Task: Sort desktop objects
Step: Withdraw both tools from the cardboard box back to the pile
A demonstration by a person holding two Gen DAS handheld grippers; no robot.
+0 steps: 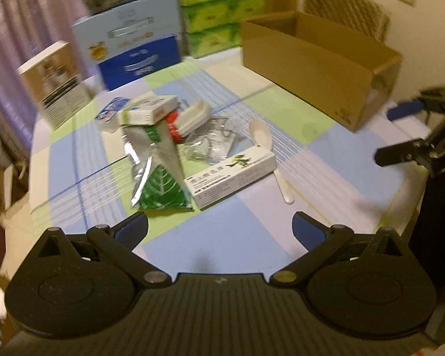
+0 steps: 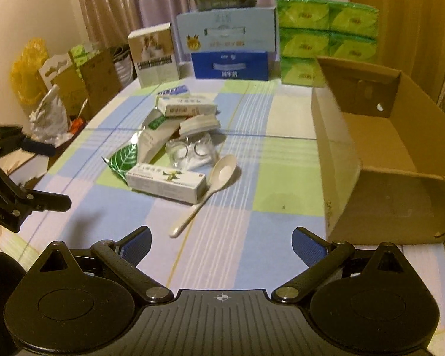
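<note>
A loose pile lies mid-table: a white medicine box (image 1: 231, 176) (image 2: 166, 182), a white plastic spoon (image 1: 270, 154) (image 2: 210, 187), a green leaf-print foil pouch (image 1: 160, 184) (image 2: 124, 157), a clear crinkled packet (image 1: 210, 142) (image 2: 192, 151), a white lid (image 2: 198, 124) and a second small box (image 1: 148, 111) (image 2: 187, 106). An open cardboard box (image 1: 308, 68) (image 2: 370, 154) stands to the right. My left gripper (image 1: 219, 231) hovers open just short of the pouch. My right gripper (image 2: 221, 241) is open near the spoon's handle. Each gripper shows in the other's view, the right gripper (image 1: 400, 130) and the left gripper (image 2: 41, 175).
The checked tablecloth (image 2: 252, 237) covers the table. Along the far edge stand blue cartons (image 2: 228, 44), green tissue packs (image 2: 326, 38) and a white product box (image 2: 154, 56). Bags and boxes (image 2: 59, 89) crowd the floor at left. A wicker chair (image 1: 347, 9) sits behind the cardboard box.
</note>
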